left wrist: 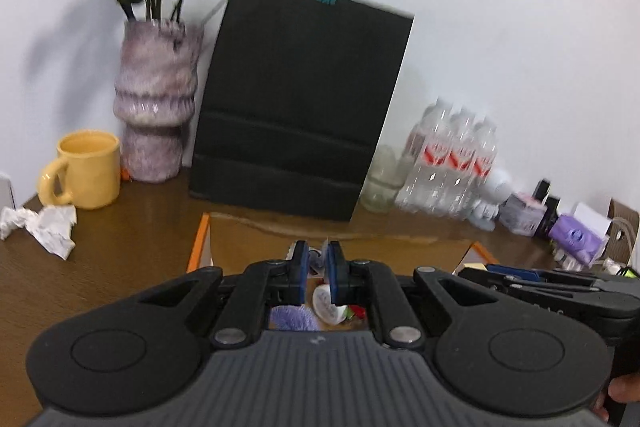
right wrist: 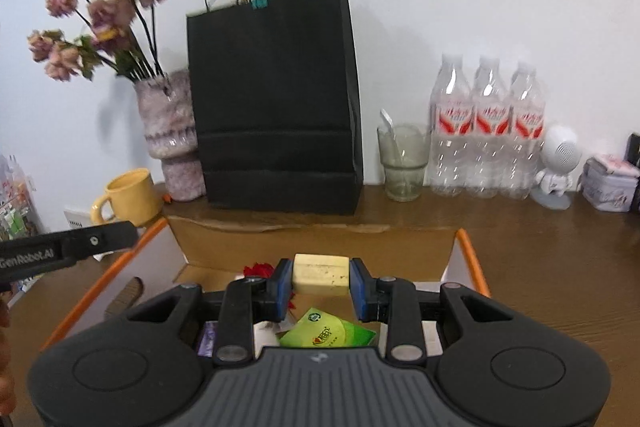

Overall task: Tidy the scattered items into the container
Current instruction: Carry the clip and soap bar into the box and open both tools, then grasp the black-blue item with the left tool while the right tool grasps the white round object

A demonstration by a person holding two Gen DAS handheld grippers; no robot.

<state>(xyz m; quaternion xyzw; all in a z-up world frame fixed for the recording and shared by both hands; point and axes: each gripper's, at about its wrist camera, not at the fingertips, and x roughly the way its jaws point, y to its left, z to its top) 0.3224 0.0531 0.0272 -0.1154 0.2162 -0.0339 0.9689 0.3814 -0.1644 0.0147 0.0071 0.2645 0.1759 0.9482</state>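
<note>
An open cardboard box (right wrist: 466,247) with orange-edged flaps lies on the brown table; it also shows in the left wrist view (left wrist: 202,235). My right gripper (right wrist: 320,273) is shut on a pale yellow block (right wrist: 320,273) and holds it above the box. Inside the box lie a green packet (right wrist: 328,333), a red item (right wrist: 258,270) and a purple item (right wrist: 208,341). My left gripper (left wrist: 318,259) hovers over the box with its jaws nearly together; a thin whitish thing sits between them, unclear. Below it are a purple fuzzy item (left wrist: 292,319) and a white round item (left wrist: 328,303).
A black paper bag (right wrist: 276,99) stands behind the box. A vase of dried flowers (right wrist: 172,135) and a yellow mug (right wrist: 132,197) are at the left, crumpled paper (left wrist: 44,227) too. A glass (right wrist: 404,163), water bottles (right wrist: 486,131), a white figurine (right wrist: 558,167) and small tins (right wrist: 610,183) stand at the right.
</note>
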